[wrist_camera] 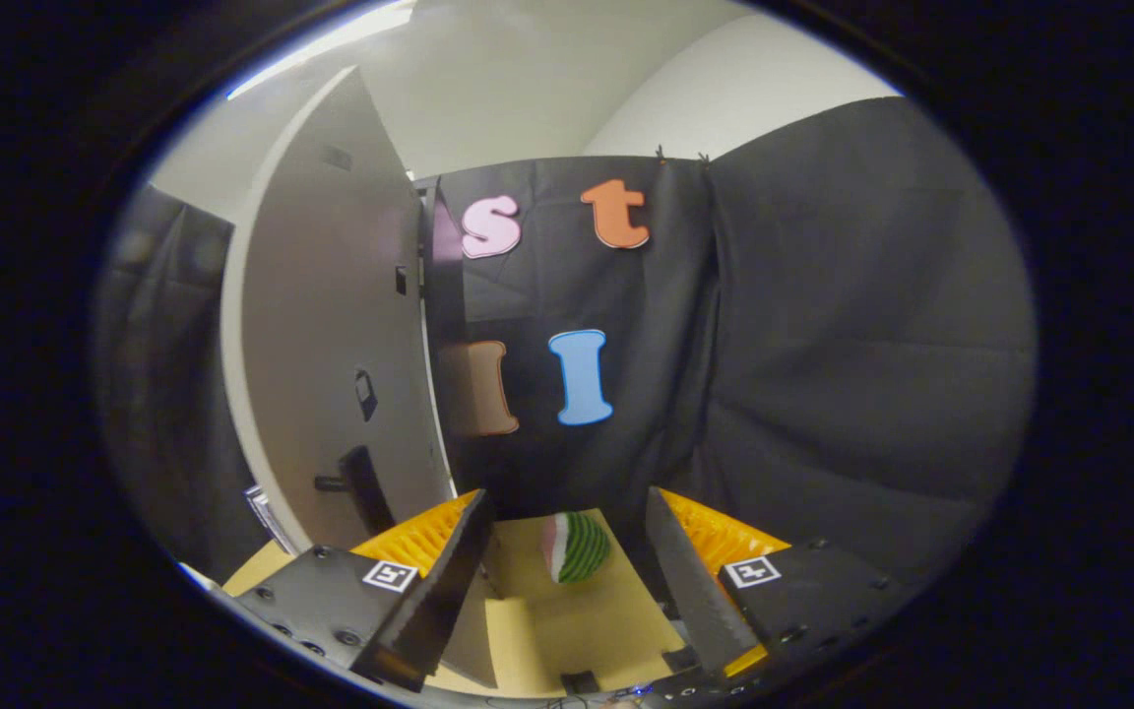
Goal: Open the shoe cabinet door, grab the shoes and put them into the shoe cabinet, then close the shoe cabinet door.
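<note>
Currently the gripper [567, 551] is hovering with jaws wide and empty, pointing level across the table [567, 630] toward the booth wall. A watermelon-patterned shoe [577, 547] is lying on the table just ahead, between the fingers. The shoe cabinet door [331, 325] is standing open beside the left finger, its dark handle [362, 487] close by. Risk: advancing straight may be nudging the rounded shoe away, or the left finger clipping the door.

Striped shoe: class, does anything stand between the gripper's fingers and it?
Nothing visible does. The striped shoe lies on the tan surface just ahead of the open gripper, in line with the gap between its fingers. The cabinet door stands open, off to one side.
</note>
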Demonstrator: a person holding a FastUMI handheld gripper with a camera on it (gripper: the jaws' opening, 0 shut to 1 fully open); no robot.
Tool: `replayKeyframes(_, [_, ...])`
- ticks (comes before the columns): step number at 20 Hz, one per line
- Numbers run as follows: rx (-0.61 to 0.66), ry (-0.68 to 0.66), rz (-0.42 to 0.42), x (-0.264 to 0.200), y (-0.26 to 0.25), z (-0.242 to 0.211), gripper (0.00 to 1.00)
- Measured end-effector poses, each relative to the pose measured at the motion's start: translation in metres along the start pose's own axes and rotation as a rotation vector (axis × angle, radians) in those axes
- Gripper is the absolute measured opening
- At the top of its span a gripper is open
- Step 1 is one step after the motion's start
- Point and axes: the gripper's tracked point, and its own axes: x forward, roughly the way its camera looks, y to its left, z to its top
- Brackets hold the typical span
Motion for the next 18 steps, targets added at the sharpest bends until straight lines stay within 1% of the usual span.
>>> replayKeyframes(3, [0.008,0.01,0.072,0.041,0.014,-0.004,0.97])
replayKeyframes(6, [-0.003,0.018,0.122,0.061,0.029,-0.009,0.97])
replayKeyframes(8, [-0.023,0.024,0.146,0.065,0.041,-0.013,0.97])
replayKeyframes(10, [-0.042,0.016,0.135,0.066,0.041,-0.012,0.96])
replayKeyframes(15, [-0.044,0.019,0.116,0.066,0.051,-0.014,0.95])
replayKeyframes(18, [-0.051,0.015,0.12,0.06,0.074,-0.015,0.94])
